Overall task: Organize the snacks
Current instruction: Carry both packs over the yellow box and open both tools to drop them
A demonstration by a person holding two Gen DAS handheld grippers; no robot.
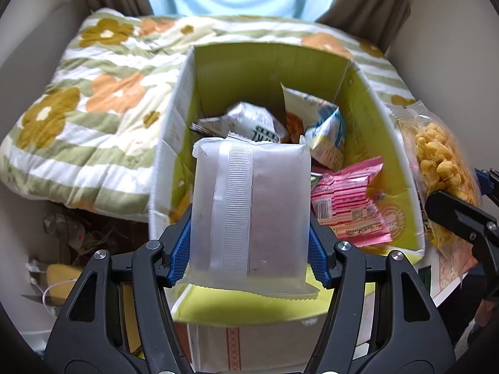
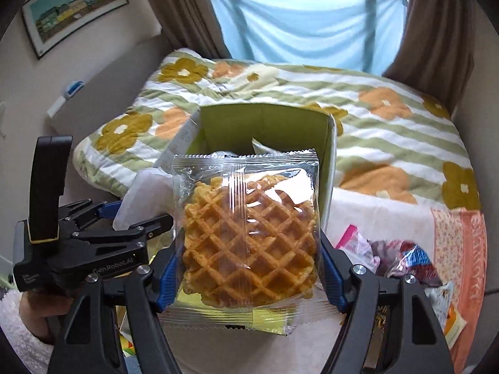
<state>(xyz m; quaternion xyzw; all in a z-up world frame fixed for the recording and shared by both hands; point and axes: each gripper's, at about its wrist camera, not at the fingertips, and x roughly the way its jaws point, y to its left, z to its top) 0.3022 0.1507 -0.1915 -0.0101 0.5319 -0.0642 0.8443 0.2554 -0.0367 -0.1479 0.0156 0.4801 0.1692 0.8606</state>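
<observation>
A green cardboard box (image 1: 383, 131) stands open on the bed and holds several snack packets, among them a pink one (image 1: 349, 202) and a white one (image 1: 249, 121). My left gripper (image 1: 249, 249) is shut on a frosted white packet (image 1: 249, 205), held upright over the box's near edge. My right gripper (image 2: 249, 268) is shut on a clear-wrapped waffle packet (image 2: 249, 233), held in front of the same box (image 2: 327, 143). The left gripper also shows at the left of the right wrist view (image 2: 124, 218). The waffle packet shows at the right edge of the left wrist view (image 1: 443, 168).
A flowered quilt (image 2: 389, 131) covers the bed behind the box. Loose snack packets (image 2: 402, 258) lie on the bed at the right. A blue cloth hangs at the window (image 2: 305, 25). Clutter lies on the floor at lower left (image 1: 68, 249).
</observation>
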